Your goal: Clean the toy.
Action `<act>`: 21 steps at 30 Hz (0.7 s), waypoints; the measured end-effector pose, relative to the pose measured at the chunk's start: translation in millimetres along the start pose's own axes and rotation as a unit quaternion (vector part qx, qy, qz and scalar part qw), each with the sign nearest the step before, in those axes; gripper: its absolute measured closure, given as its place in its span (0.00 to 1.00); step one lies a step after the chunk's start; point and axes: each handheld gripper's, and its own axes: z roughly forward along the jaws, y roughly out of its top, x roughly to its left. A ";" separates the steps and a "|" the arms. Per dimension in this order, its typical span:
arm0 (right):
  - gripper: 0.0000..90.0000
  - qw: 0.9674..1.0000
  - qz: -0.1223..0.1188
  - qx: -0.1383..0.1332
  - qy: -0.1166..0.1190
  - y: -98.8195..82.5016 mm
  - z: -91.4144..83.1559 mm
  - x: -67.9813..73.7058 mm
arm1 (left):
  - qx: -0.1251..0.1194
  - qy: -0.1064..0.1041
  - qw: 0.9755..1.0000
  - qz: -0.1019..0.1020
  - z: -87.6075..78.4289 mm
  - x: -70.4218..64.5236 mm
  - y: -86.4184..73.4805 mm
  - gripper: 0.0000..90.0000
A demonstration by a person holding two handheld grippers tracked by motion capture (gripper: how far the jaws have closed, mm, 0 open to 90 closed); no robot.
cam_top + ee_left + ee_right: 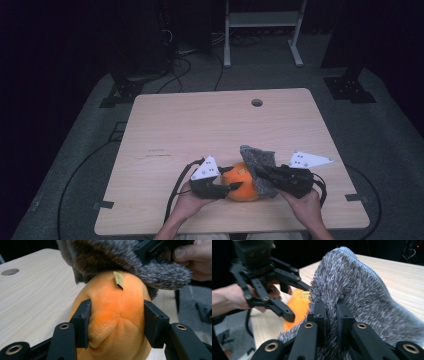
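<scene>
While my left claw (116,322) pinches the soft orange plush (112,322), my right claw (331,315) clamps the limp grey fuzzy cloth (362,290) draped over it; both squash easily, so I grip folds.

An orange plush toy (242,184) with a small tan tag sits near the surface's (200,125) six o'clock edge; a fuzzy grey knitted sock (259,162) drapes its two o'clock side.
</scene>
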 end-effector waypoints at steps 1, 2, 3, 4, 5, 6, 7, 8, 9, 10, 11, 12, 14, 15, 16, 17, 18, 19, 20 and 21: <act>0.89 1.000 0.004 0.012 -0.002 -2.5 2.8 -3.8 | 0.003 0.000 1.000 0.001 0.4 0.1 -1.4 0.51; 0.89 1.000 0.011 0.019 -0.001 -4.9 4.4 -6.9 | 0.001 -0.005 1.000 -0.002 0.3 0.9 -3.2 0.49; 0.89 1.000 0.024 0.016 0.006 -9.0 5.4 -11.6 | -0.002 -0.011 1.000 -0.006 0.9 1.7 -4.6 0.43; 0.89 0.999 0.035 0.013 0.011 -12.0 5.2 -15.1 | -0.003 -0.018 1.000 -0.012 1.7 3.1 -5.1 0.35; 0.89 0.999 0.036 0.017 0.007 -13.1 4.6 -16.7 | -0.005 -0.028 0.999 -0.021 2.4 5.3 -5.8 0.28; 0.89 0.999 0.035 0.019 0.001 -14.1 3.7 -17.7 | -0.004 -0.042 0.999 -0.034 3.7 7.5 -7.1 0.22; 0.89 0.999 0.038 0.017 0.003 -15.4 2.7 -19.2 | 0.002 -0.049 0.998 -0.042 5.7 8.9 -8.7 0.15; 0.89 0.999 0.041 0.017 0.003 -16.5 1.9 -20.1 | 0.011 -0.045 0.998 -0.040 7.5 9.0 -10.2 0.12; 0.89 0.999 0.043 0.017 0.001 -17.6 1.3 -20.9 | 0.015 -0.040 0.999 -0.031 8.8 8.5 -11.8 0.12; 0.89 0.999 0.045 0.017 0.000 -18.8 0.8 -22.1 | 0.012 -0.037 0.999 -0.026 10.0 8.0 -13.2 0.12; 0.89 0.999 0.049 0.016 0.000 -20.3 0.4 -23.9 | 0.010 -0.034 0.999 -0.022 10.3 8.4 -13.8 0.13; 0.89 0.998 0.054 0.018 -0.005 -22.0 -0.4 -26.0 | 0.008 -0.033 0.999 -0.021 10.0 8.8 -14.0 0.17; 0.89 0.998 0.063 0.022 -0.013 -25.1 -1.9 -31.9 | 0.005 -0.030 0.999 -0.018 8.2 9.4 -15.6 0.26; 0.89 0.997 0.072 0.026 -0.016 -26.9 -2.8 -35.3 | 0.004 -0.031 0.999 -0.020 7.6 9.7 -16.4 0.31; 0.88 0.996 0.081 0.029 -0.019 -28.6 -3.7 -38.3 | 0.003 -0.028 0.999 -0.019 7.3 9.5 -16.7 0.35; 0.88 0.996 0.086 0.030 -0.020 -29.8 -4.2 -40.6 | 0.004 -0.023 1.000 -0.015 6.7 9.2 -16.2 0.38; 0.89 0.995 0.096 0.031 -0.021 -30.4 -5.1 -42.3 | 0.003 -0.013 1.000 -0.009 5.2 7.6 -13.7 0.42; 0.89 0.995 0.096 0.031 -0.021 -30.4 -5.1 -42.3 | 0.003 -0.013 1.000 -0.009 5.2 7.6 -13.7 0.47; 0.89 0.995 0.094 0.021 -0.024 -27.0 -9.7 -40.2 | 0.000 -0.009 1.000 -0.009 4.3 6.8 -12.2 0.47; 0.89 0.996 0.089 0.014 -0.024 -24.2 -11.8 -37.6 | -0.005 -0.004 1.000 -0.010 3.3 6.1 -9.7 0.49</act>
